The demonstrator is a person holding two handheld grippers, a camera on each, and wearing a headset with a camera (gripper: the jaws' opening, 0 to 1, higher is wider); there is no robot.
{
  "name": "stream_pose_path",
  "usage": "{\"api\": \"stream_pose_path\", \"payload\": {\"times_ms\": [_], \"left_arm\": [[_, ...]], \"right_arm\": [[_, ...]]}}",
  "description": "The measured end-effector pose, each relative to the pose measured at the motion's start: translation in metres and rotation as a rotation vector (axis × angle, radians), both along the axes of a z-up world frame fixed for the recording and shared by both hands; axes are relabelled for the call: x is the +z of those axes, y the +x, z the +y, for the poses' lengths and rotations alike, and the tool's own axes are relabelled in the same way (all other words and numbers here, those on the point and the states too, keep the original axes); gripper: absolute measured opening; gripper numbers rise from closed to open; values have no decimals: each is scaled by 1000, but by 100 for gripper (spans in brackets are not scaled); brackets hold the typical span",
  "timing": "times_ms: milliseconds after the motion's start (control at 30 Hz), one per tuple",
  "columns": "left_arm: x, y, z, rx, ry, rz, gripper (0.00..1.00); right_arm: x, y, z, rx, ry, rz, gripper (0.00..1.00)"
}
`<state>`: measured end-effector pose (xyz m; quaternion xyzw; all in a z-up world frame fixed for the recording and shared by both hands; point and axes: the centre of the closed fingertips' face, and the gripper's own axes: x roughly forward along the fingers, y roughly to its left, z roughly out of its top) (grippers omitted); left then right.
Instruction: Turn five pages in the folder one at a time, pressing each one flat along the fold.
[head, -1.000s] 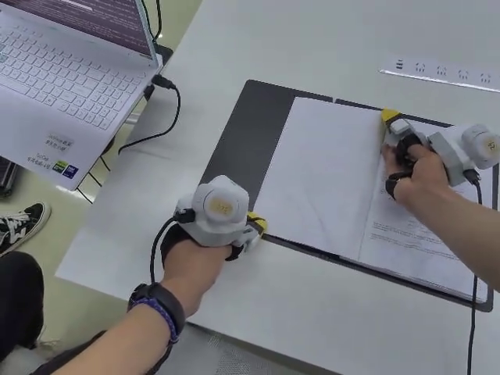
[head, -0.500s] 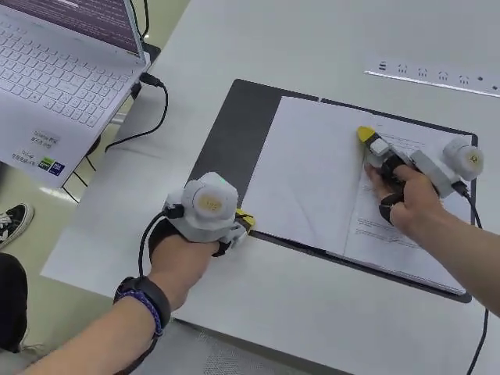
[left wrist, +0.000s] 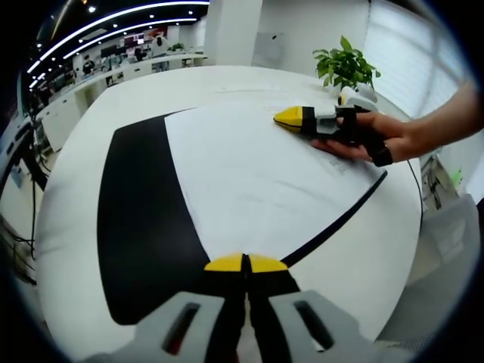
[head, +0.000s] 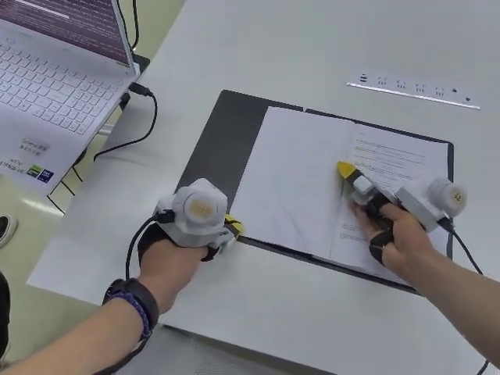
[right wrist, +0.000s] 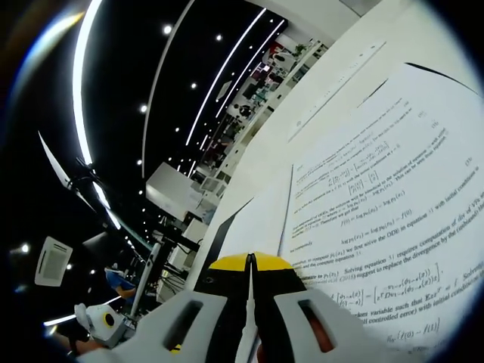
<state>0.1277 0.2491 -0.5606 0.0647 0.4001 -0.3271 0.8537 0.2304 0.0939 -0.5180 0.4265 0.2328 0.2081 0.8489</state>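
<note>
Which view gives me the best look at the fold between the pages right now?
The head view: the fold runs top to bottom in full, with the right gripper at it. The right gripper view shows a short stretch ahead of its shut fingers; in the left gripper view it is distant and faint.

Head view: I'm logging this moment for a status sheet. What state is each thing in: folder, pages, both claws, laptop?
folder: open, lying flat.
blank page: lying flat on the left half.
printed page: uncovered on the right half, face up.
left claw: shut, tips at the folder's near edge.
right claw: shut, tips down at the fold.
laptop: lid open, screen lit.
</note>
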Motion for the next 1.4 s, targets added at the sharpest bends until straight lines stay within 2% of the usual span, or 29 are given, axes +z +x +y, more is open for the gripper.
{"api": "stream_pose_path", "payload": {"times_ms": [167, 333, 667, 767, 933, 1133, 1233, 1400], "left_arm": [[0, 0, 0, 0, 1, 3, 0], [0, 0, 0, -4, -1, 9, 0], [0, 0, 0, -5, -1, 7, 0], [1, 0, 0, 4, -4, 12, 0], [0, 0, 0, -9, 6, 7, 0], [1, -1, -1, -13, 4, 8, 0], [1, -2, -1, -9, 5, 10, 0], [0, -2, 0, -12, 2, 14, 0]], "right_arm": [[-1, -11, 0, 3, 8, 3, 0], [-5, -22, 3, 56, -9, 7, 0], [-11, -29, 0, 63, -6, 23, 0], [-12, -33, 0, 61, 9, 35, 0], [-12, -45, 3, 82, -1, 41, 0], [-17, -55, 3, 98, -8, 45, 0], [-21, -54, 1, 100, -2, 52, 0], [-24, -66, 2, 115, 12, 59, 0]]}}
